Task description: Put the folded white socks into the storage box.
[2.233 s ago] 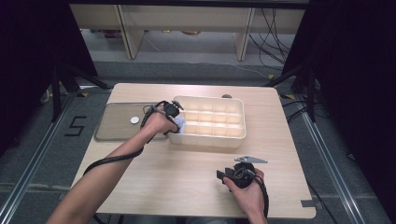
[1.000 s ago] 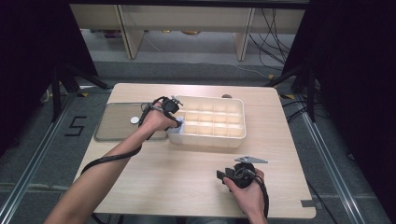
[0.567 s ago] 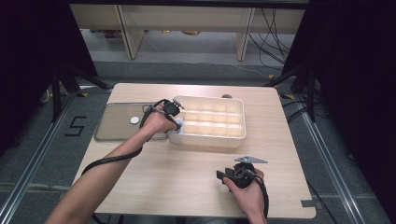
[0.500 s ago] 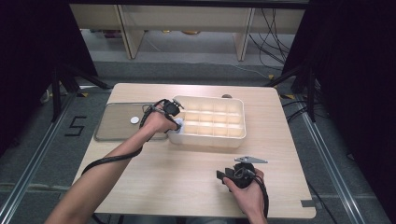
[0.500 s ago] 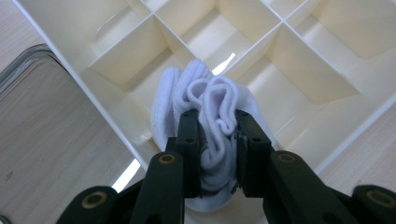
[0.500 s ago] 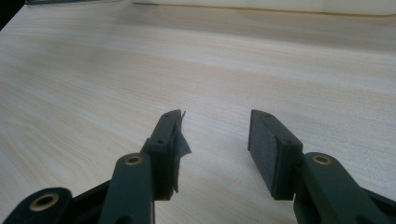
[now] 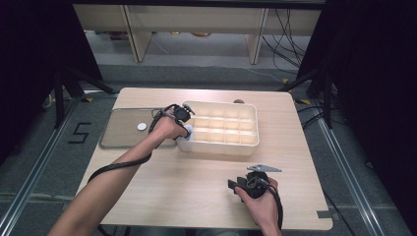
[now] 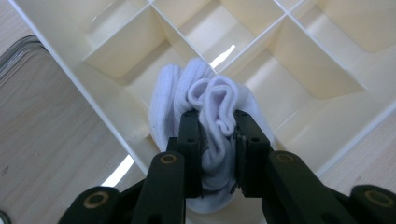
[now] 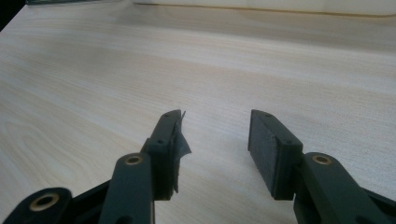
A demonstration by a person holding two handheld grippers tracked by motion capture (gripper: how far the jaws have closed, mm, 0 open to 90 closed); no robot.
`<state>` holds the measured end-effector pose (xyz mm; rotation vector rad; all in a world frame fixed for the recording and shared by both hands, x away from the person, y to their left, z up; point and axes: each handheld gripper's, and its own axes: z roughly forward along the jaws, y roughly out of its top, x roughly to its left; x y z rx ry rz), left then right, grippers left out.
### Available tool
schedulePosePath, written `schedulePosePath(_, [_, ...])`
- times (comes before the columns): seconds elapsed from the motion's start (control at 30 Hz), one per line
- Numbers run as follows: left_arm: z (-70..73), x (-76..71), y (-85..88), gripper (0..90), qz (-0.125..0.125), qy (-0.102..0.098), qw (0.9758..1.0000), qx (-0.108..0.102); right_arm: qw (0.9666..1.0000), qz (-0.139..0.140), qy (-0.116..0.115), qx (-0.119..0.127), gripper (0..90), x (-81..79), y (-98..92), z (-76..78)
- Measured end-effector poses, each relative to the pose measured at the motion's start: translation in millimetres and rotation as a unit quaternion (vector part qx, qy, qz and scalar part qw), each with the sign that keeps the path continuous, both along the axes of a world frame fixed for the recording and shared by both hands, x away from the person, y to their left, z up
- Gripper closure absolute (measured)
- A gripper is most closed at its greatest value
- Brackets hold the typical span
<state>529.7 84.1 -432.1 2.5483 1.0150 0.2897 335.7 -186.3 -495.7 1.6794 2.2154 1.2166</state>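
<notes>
Sock (image 8: 205, 112), white and bunched, is sitting in the divided tray's (image 7: 246, 147) corner compartment nearest the worktop's left edge; left gripper (image 8: 217, 135) fingers are clamping it, apparently for seating. Right gripper (image 9: 215, 140) is idling near the front edge, fingers apart.

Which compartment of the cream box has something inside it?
The near-left corner compartment: a white sock, gripped by the left gripper, sits there; the others look empty.

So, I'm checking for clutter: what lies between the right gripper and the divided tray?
Only bare wooden table, as the high view shows; the right gripper is open and apart from the divided tray.
</notes>
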Motion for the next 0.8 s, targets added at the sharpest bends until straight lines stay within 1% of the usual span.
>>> schedulePosePath(0.03, [-0.2, 0.1, -0.4, 74.6, -0.001, 0.0, 1.0, 0.001, 1.0, 0.002, -0.003, -0.003, 55.3, 0.4, -0.8, -0.1])
schedulePosePath(0.07, [0.1, 0.5, -0.7, 74.6, -0.004, 0.002, 1.0, 0.006, 1.0, 0.002, -0.003, -0.004, 55.3, 0.3, -0.8, 0.2])
schedulePosePath(0.13, [-0.1, 0.8, -1.5, 74.7, -0.002, 0.003, 1.0, 0.008, 1.0, 0.0, -0.001, -0.002, 55.3, 0.1, -0.6, 0.7])
schedulePosePath(0.17, [-0.1, 1.0, -1.6, 74.8, -0.001, 0.005, 0.9999, 0.009, 1.0, -0.005, 0.005, 0.004, 55.2, -0.6, 0.6, 1.1])
schedulePosePath(0.27, [-1.1, 1.6, -2.3, 74.9, 0.007, 0.012, 0.9999, 0.004, 0.9999, -0.005, 0.005, -0.008, 55.3, 0.1, 0.5, 0.8])
schedulePosePath(0.33, [-1.1, 2.7, -2.1, 75.0, 0.005, 0.015, 0.9998, 0.008, 1.0, -0.004, 0.002, -0.004, 55.3, 0.1, 0.3, 0.6])
schedulePosePath(0.43, [-2.0, 2.8, -3.4, 75.1, 0.006, 0.017, 0.9998, 0.011, 0.9999, -0.008, 0.006, -0.011, 55.3, 0.2, 0.5, 0.7])
schedulePosePath(0.53, [-3.2, 3.4, -4.3, 75.2, 0.008, 0.02, 0.9997, 0.012, 0.9999, -0.005, 0.005, -0.009, 55.3, 0.2, 0.5, 0.8])
schedulePosePath(0.57, [-3.2, 3.8, -4.2, 75.2, 0.009, 0.023, 0.9996, 0.013, 1.0, -0.004, 0.005, -0.004, 55.3, -0.2, 0.5, 1.2])
schedulePosePath(0.6, [-3.0, 4.6, -3.6, 75.2, 0.008, 0.027, 0.9995, 0.014, 1.0, -0.005, 0.004, -0.006, 55.3, 0.1, 0.9, 0.8])
schedulePosePath(0.63, [-3.3, 5.1, -3.3, 75.2, 0.008, 0.029, 0.9995, 0.013, 1.0, 0.0, 0.003, 0.002, 55.3, -0.7, 0.3, 1.5])
schedulePosePath(0.7, [-4.2, 5.3, -3.3, 75.2, 0.012, 0.03, 0.9995, 0.008, 1.0, 0.0, 0.004, 0.003, 55.3, -0.7, 0.5, 1.6])
schedulePosePath(0.8, [-4.3, 5.2, -3.6, 75.2, 0.011, 0.03, 0.9994, 0.01, 1.0, 0.0, 0.004, 0.002, 55.3, -0.7, 0.5, 1.5])
